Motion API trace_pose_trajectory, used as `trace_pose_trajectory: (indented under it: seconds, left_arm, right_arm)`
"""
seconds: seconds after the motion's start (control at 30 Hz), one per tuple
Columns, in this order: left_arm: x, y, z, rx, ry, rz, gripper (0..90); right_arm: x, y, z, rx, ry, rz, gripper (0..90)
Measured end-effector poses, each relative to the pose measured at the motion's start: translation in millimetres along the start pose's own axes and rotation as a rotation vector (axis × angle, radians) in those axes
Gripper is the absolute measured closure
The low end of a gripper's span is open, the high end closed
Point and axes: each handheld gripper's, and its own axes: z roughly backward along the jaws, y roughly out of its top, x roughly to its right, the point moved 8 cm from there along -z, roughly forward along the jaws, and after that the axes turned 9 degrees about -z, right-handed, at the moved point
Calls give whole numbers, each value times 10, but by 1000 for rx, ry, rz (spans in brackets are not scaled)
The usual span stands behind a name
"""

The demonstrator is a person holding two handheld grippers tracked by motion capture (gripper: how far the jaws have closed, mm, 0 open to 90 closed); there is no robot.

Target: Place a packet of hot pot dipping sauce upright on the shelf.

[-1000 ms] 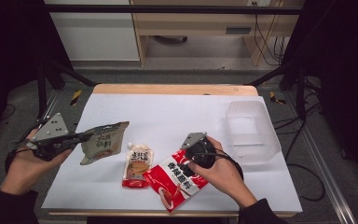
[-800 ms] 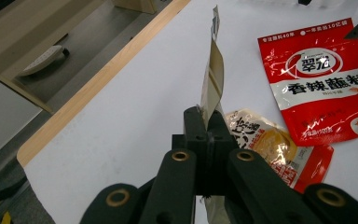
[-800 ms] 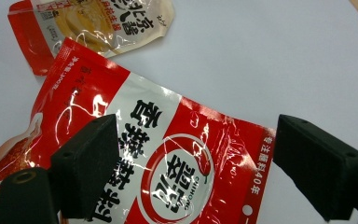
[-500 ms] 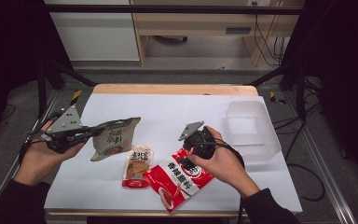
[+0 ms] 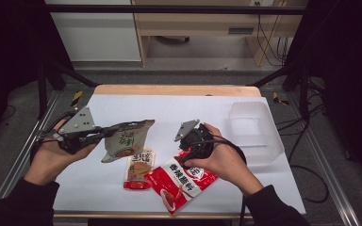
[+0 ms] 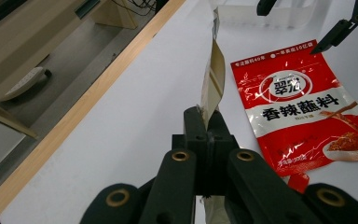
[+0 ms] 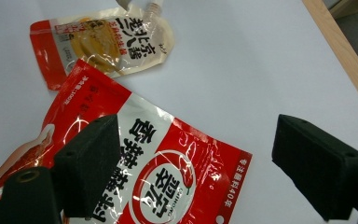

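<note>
My left gripper [image 5: 107,133] is shut on the edge of a tan sauce pouch [image 5: 125,141] and holds it in the air over the table's left side. In the left gripper view the pouch [image 6: 216,70] stands edge-on from the closed jaws [image 6: 205,121]. A red chilli seasoning pouch [image 5: 181,181] lies flat near the front edge. My right gripper [image 5: 187,155] hovers just above it, open; its jaws have just been closing a little, with nothing between the pads [image 7: 93,158]. A small red-and-yellow spouted pouch [image 5: 139,167] lies beside the red one.
A clear plastic container [image 5: 254,132] stands at the right of the white table [image 5: 193,108]. A wooden strip runs along the table's far edge [image 5: 169,89]. Dark frame legs and cables stand around the table.
My left gripper has carried the tan pouch to the right and slightly up. My right gripper has risen off the red pouch, which stays flat on the table.
</note>
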Motion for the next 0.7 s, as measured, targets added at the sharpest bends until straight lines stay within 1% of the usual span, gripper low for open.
trace_pose_trajectory:
  seconds: [0.03,0.07,0.1,0.13,0.17,0.2,0.27,0.3,0.33,0.37,0.47,0.53,0.6,0.63,0.67,0.7]
  left_arm:
    - [10,19,-11,1,-2,-5,900]
    - [10,19,-11,1,-2,-5,900]
    - [30,49,-33,4,-11,-8,900]
    - [30,49,-33,4,-11,-8,900]
    - [54,77,-64,4,-20,-15,900]
    - [54,77,-64,4,-20,-15,900]
    - [88,108,-106,0,-34,-28,900]
    - [118,133,-145,-4,-42,-37,900]
    - [118,133,-145,-4,-42,-37,900]
    - [145,153,-180,-4,-51,-44,900]
    - [173,175,-216,-4,-60,-48,900]
    - [219,207,-259,-2,-76,-62,900]
    - [235,215,-271,1,-79,-62,900]
    - [263,222,-293,3,-89,-66,900]
    - [263,222,-293,3,-89,-66,900]
    - [278,224,-305,4,-95,-68,900]
  right_arm:
    - [-13,15,14,-8,0,10,173]
    - [-13,15,14,-8,0,10,173]
    - [-26,58,43,-9,-5,21,182]
    - [-28,68,54,-10,0,25,186]
    - [-31,88,72,-9,5,24,191]
    - [-31,88,72,-9,5,24,191]
    - [-40,125,92,0,20,26,205]
    - [-36,146,103,1,23,45,207]
    - [-36,146,103,1,23,45,207]
    - [-50,175,111,12,33,42,213]
    - [-63,195,105,16,38,46,214]
    - [-71,218,82,16,43,54,228]
    - [-65,228,72,19,41,52,230]
    - [-53,250,59,24,42,52,258]
    - [-53,250,59,24,42,52,258]
    - [-37,272,47,27,45,56,281]
